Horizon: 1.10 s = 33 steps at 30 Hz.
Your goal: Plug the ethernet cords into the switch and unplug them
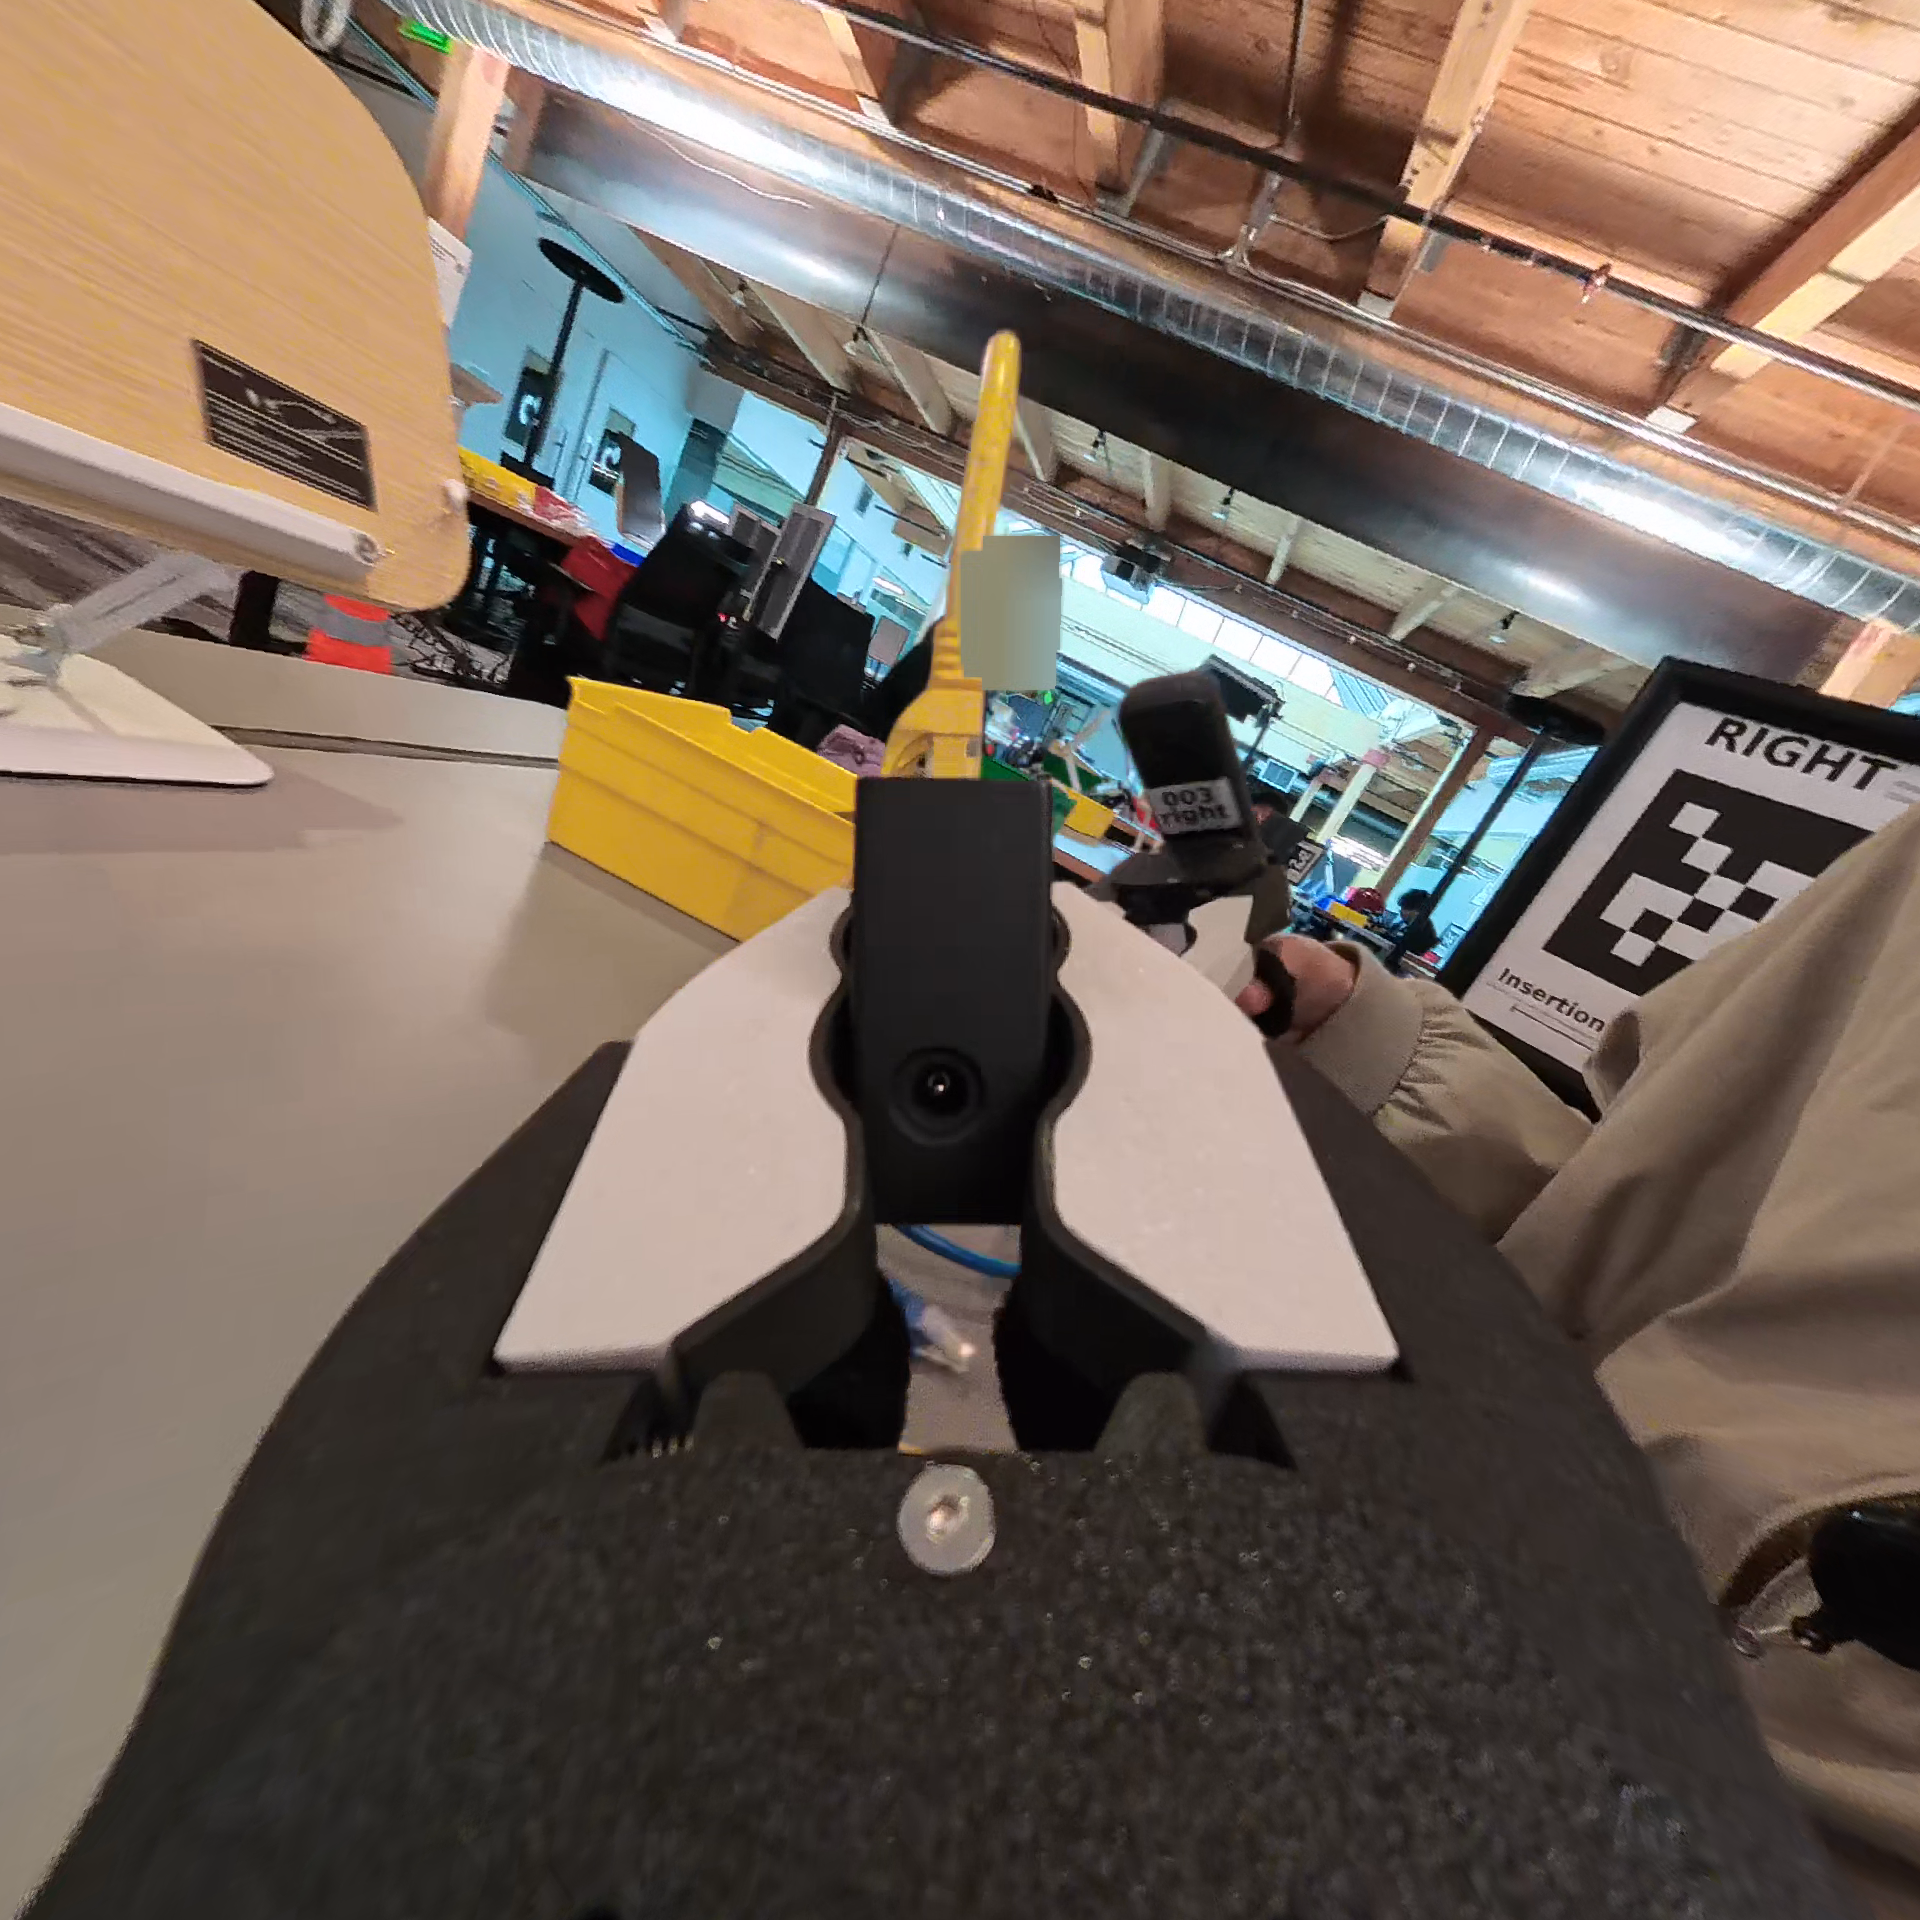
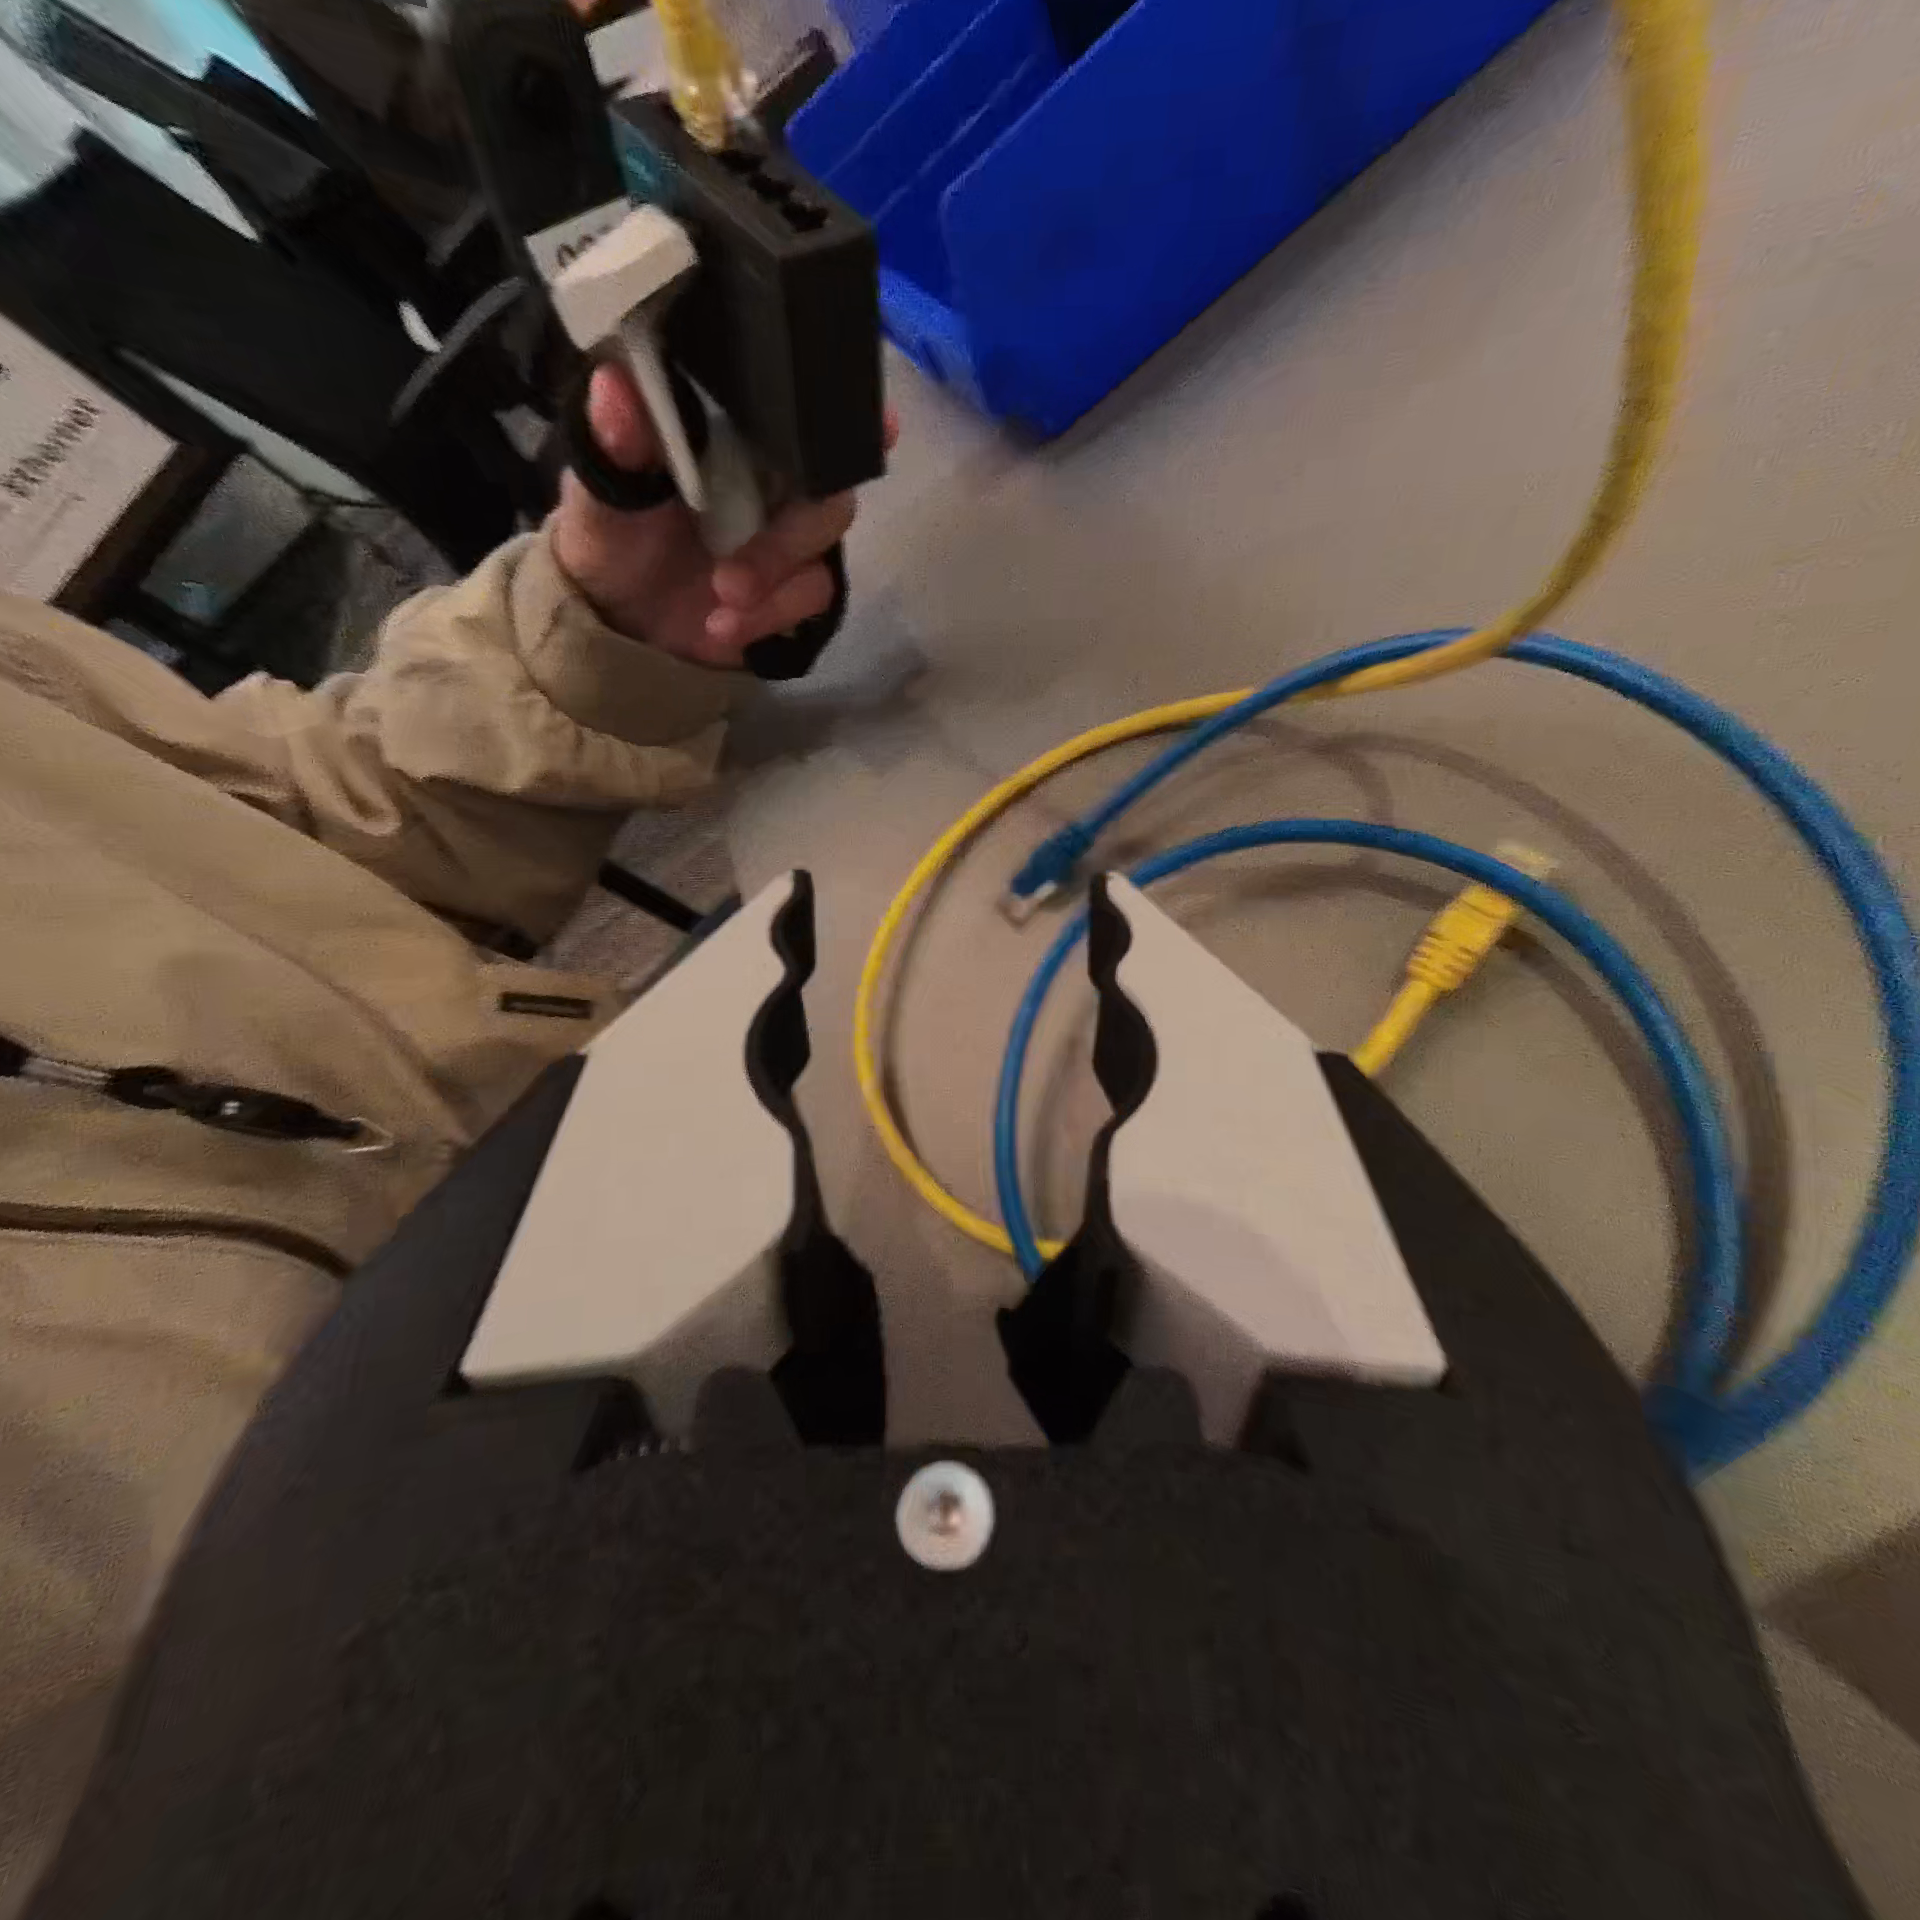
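In the left wrist view my left gripper (image 1: 951, 904) is shut on the black switch (image 1: 948, 997) and holds it upright above the table. A yellow ethernet cord (image 1: 985, 468) is plugged into the switch's top end. A blue cord (image 1: 961, 1254) shows below, between the fingers. In the right wrist view my right gripper (image 2: 951, 894) is open and empty above the coiled blue cord (image 2: 1766, 831) and yellow cord (image 2: 1662, 312). The blue plug (image 2: 1049, 868) and a loose yellow plug (image 2: 1465, 930) lie on the table just ahead. The switch (image 2: 810, 312) is held at upper left.
A yellow bin (image 1: 686, 810) stands on the grey table (image 1: 260, 1039) ahead. A blue bin (image 2: 1143, 187) sits behind the cords. A tilted wooden board (image 1: 208, 260) is at far left. A framed marker sign (image 1: 1714, 862) and a beige sleeve (image 1: 1714, 1195) are at right.
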{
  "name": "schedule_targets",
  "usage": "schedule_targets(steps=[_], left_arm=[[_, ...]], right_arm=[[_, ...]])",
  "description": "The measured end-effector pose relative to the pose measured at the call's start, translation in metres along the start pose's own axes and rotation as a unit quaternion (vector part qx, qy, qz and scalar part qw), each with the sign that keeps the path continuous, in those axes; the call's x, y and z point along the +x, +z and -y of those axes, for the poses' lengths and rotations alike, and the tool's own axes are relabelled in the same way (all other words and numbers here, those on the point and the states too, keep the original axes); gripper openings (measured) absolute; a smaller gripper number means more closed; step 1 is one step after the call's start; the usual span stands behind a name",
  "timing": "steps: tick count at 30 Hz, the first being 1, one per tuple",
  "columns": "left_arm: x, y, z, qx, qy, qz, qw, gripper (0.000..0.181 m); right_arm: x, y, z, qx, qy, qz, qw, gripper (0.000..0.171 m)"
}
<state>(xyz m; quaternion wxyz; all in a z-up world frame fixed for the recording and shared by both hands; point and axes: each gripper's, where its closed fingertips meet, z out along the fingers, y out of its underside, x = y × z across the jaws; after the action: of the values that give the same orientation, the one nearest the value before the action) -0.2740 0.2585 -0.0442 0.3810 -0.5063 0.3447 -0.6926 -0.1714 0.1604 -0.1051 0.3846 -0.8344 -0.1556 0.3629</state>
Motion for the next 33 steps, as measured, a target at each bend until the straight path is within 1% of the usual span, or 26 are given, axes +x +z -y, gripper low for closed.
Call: schedule_targets(steps=[4, 8, 10, 12, 15, 16, 19, 21, 23, 25, 27, 28, 29, 31, 33], left_arm=[[-0.004, -0.004, 0.001, -0.003, 0.003, 0.007, 1.000, 0.029], [0.001, -0.006, 0.006, 0.006, 0.006, -0.007, 1.000, 0.029], [0.010, -0.013, 0.017, 0.024, 0.007, -0.035, 0.999, 0.029], [0.024, -0.020, 0.029, 0.029, 0.012, -0.071, 0.997, 0.029], [0.031, -0.025, 0.030, -0.002, 0.045, -0.072, 0.996, 0.029], [0.030, -0.025, 0.029, -0.006, 0.048, -0.068, 0.997, 0.029], [0.022, -0.025, 0.027, -0.001, 0.037, -0.054, 0.998, 0.029], [0.018, -0.026, 0.023, -0.007, 0.038, -0.045, 0.998, 0.029], [0.018, -0.027, 0.022, -0.008, 0.037, -0.047, 0.998, 0.029], [0.019, -0.028, 0.024, 0.000, 0.034, -0.053, 0.998, 0.029], [0.020, -0.029, 0.027, 0.007, 0.030, -0.061, 0.998, 0.029], [0.021, -0.029, 0.028, 0.010, 0.030, -0.064, 0.997, 0.029], [0.022, -0.030, 0.029, 0.010, 0.030, -0.065, 0.997, 0.029], [0.018, -0.030, 0.028, 0.002, 0.039, -0.047, 0.998, 0.029], [0.013, -0.032, 0.027, -0.006, 0.055, -0.024, 0.998, 0.029]], right_arm=[[0.041, -0.021, -0.021, -0.041, -0.068, -0.128, 0.989, 0.054], [0.083, -0.032, -0.031, -0.061, -0.076, -0.256, 0.962, 0.054], [0.101, -0.032, -0.034, -0.057, -0.070, -0.298, 0.950, 0.053], [0.114, -0.026, -0.029, -0.040, -0.064, -0.321, 0.944, 0.053], [0.132, -0.013, -0.021, -0.056, -0.077, -0.359, 0.928, 0.054], [0.134, -0.007, -0.015, -0.051, -0.086, -0.364, 0.926, 0.053], [0.127, 0.009, 0.006, -0.045, -0.097, -0.333, 0.937, 0.053], [0.118, 0.006, 0.032, 0.004, -0.123, -0.329, 0.936, 0.048], [0.119, 0.004, 0.050, 0.020, -0.136, -0.322, 0.937, 0.045], [0.129, 0.014, 0.051, -0.018, -0.136, -0.296, 0.945, 0.047], [0.131, 0.035, 0.049, -0.044, -0.145, -0.245, 0.957, 0.047], [0.131, 0.047, 0.042, -0.074, -0.156, -0.224, 0.959, 0.039], [0.139, 0.050, 0.036, -0.105, -0.181, -0.241, 0.948, 0.030], [0.152, 0.044, 0.046, -0.108, -0.241, -0.310, 0.913, 0.012], [0.158, 0.024, 0.067, -0.072, -0.233, -0.366, 0.898, 0.009]])
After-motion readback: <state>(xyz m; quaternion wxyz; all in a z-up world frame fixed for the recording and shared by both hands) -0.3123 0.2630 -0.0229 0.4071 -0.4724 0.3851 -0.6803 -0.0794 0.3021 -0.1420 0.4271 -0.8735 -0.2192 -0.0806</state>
